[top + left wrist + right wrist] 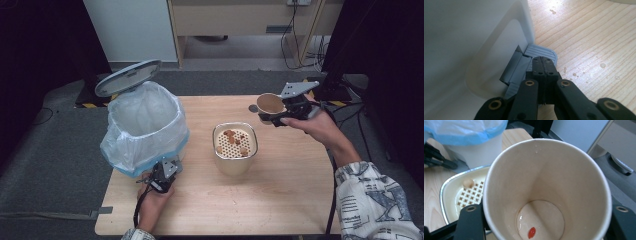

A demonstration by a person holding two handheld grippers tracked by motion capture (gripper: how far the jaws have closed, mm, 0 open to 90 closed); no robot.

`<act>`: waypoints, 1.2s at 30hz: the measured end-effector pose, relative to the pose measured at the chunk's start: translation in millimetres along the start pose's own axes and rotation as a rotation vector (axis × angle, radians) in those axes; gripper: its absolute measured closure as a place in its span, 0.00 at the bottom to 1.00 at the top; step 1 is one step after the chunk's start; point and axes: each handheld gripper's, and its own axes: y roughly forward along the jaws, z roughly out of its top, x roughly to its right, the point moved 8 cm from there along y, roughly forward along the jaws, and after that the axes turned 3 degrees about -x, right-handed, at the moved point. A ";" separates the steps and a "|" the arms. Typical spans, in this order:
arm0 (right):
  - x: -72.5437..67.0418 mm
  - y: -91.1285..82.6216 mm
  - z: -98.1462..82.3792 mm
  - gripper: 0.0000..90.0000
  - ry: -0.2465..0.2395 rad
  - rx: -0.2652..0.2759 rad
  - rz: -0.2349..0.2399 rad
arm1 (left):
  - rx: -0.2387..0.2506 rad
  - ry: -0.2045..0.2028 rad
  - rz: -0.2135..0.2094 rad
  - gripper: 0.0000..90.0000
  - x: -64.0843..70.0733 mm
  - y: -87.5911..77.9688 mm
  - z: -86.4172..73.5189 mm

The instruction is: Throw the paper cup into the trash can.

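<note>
A white pedal bin (150, 145) lined with a clear bag stands at the table's left, its grey lid (127, 77) raised. My left gripper (162, 176) is at the bin's foot, shut, its tips (544, 61) resting on the grey pedal (542, 51). A cream container (232, 167) with a perforated insert and some brown bits (231, 134) sits mid-table. Above the table's far right, my right gripper (274, 116) is shut on a tilted paper cup (270, 104). Its fingers (471, 220) flank the cup (544, 177), which holds a little liquid and one red bit (531, 232).
The wooden table (280, 200) has water drops (602, 65) near the pedal. A small brown spot (253, 107) lies on the table beside the cup. Beyond the table stand a wooden cabinet (240, 20) and loose cables (300, 50) on the floor.
</note>
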 end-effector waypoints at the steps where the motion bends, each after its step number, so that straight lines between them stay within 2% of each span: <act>1: -0.6 0.3 1.7 0.37 -0.001 0.001 -0.001 | 0.000 0.000 0.000 1.00 0.0 0.0 0.0; 5: -4.4 2.2 10.9 0.37 0.000 0.007 0.008 | 0.000 -0.001 -0.001 1.00 -0.1 0.0 0.0; 12: -14.3 9.8 32.4 0.37 0.031 0.022 0.060 | 0.001 -0.001 -0.002 1.00 -0.2 0.0 -0.1; 19: -25.1 17.8 49.4 0.37 0.040 0.020 0.099 | 0.005 -0.004 -0.004 1.00 0.0 0.2 0.2; 32: -35.7 27.0 72.4 0.37 0.056 0.036 0.130 | 0.005 -0.005 -0.005 1.00 -0.3 0.2 0.2; 36: -43.6 31.3 82.4 0.37 0.054 0.041 0.148 | 0.005 -0.004 -0.007 1.00 -0.4 0.2 0.1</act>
